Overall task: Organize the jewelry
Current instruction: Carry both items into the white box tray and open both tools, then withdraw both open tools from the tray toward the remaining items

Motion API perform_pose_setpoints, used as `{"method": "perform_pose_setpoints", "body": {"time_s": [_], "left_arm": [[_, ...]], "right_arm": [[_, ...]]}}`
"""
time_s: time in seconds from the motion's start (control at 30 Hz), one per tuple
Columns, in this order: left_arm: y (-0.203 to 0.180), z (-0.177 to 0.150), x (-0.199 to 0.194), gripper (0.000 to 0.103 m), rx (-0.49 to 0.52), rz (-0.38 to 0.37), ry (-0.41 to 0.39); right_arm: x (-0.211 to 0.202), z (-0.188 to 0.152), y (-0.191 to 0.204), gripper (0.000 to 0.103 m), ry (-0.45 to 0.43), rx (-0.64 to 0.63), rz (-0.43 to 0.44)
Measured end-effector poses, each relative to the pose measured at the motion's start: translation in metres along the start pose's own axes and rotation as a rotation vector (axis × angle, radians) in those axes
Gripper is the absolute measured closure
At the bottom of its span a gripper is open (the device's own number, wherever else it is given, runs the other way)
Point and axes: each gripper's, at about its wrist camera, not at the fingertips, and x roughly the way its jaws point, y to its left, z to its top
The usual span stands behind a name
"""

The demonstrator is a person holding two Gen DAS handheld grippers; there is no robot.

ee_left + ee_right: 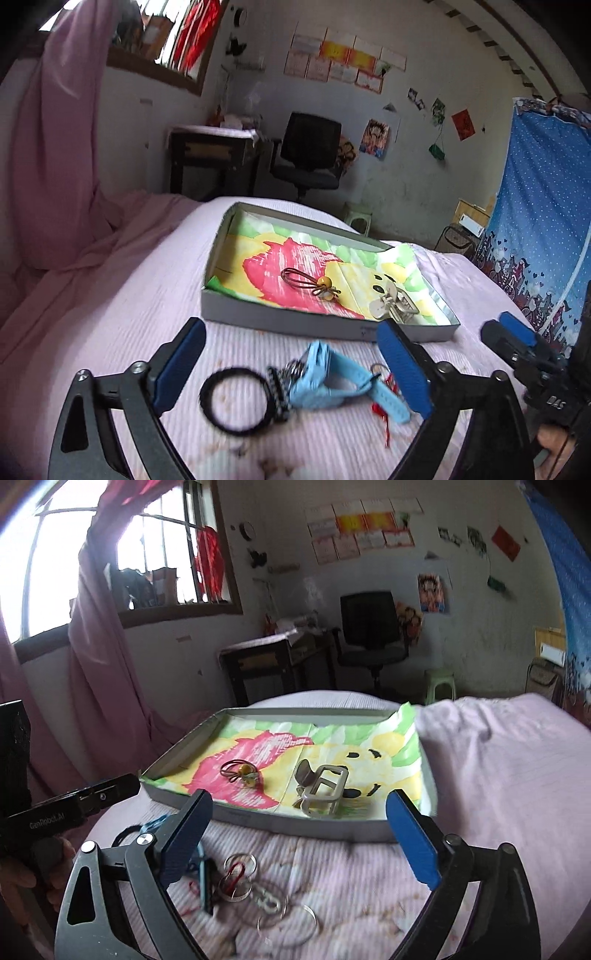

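Shallow box [258,317] on the pink bed [110,295] holds a brown cord loop [308,282] and a metal clip [323,788]. Blue watch [332,384], black ring [232,398] and clear rings [240,878], blurred, possibly bangles, lie in front. Left tongs [291,365] and right tongs [299,838] both spread, empty.

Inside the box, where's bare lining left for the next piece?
Free: the box lining behind the brown cord loop toward the far wall, and the gap between loop and silver clip. Crowded: the bedspread in front, around the blue watch and rings.
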Motion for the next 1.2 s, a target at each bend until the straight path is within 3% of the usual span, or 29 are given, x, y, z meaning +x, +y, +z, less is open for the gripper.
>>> {"method": "perform_pose_setpoints", "body": {"time_s": [0.07,0.33,0.57,0.9,1.2], "left_arm": [[-0.001,-0.008,-0.014,0.004,0.009,-0.009,-0.035],[-0.003,-0.031,-0.054,0.003,0.082,-0.002,-0.1],[-0.003,-0.05,-0.074,0.002,0.138,0.019,-0.115],[0.008,-0.069,-0.063,0.002,0.153,0.055,-0.029],[0.027,-0.069,-0.049,0.002,0.083,0.08,0.038]], "right_arm": [[-0.014,-0.003,0.003,0.001,-0.022,-0.012,-0.007],[-0.062,-0.02,0.021,0.001,-0.083,-0.11,-0.024],[-0.08,-0.038,0.029,0.001,-0.057,-0.116,-0.014],[-0.071,-0.049,0.031,0.001,0.031,-0.14,-0.009],[-0.052,-0.058,0.026,0.001,0.137,-0.121,-0.007]]}}
